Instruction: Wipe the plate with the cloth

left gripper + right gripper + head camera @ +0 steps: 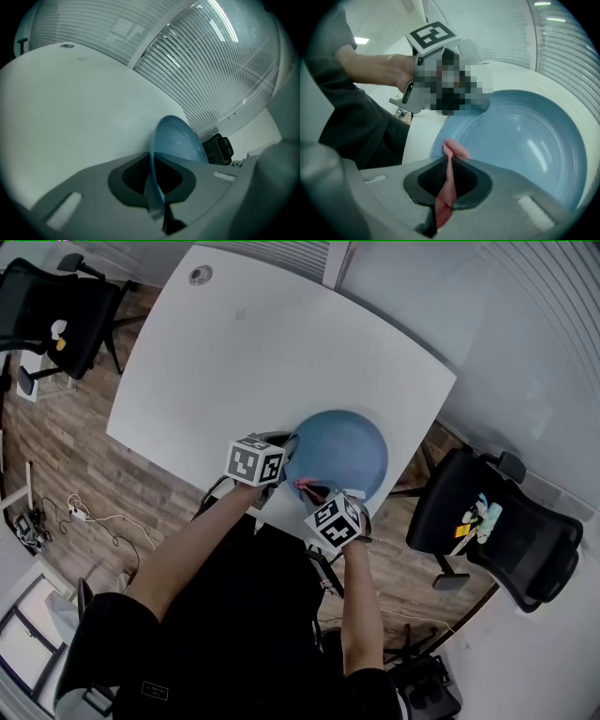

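A blue plate [342,457] sits at the near right corner of the white table [262,362]. My left gripper [281,448] is shut on the plate's left rim; in the left gripper view the plate [180,140] stands on edge between the jaws of the left gripper [154,187]. My right gripper [323,495] is shut on a pink cloth [307,487] at the plate's near edge. In the right gripper view the cloth [449,180] runs between the jaws of the right gripper [449,180], its tip bunched against the plate [525,140] near the rim.
Black office chairs stand at the right [497,521] and at the far left [56,310]. A round cable port [200,276] is set in the table's far end. Cables [103,519] lie on the wooden floor at the left. Slatted blinds [206,61] line the wall behind the table.
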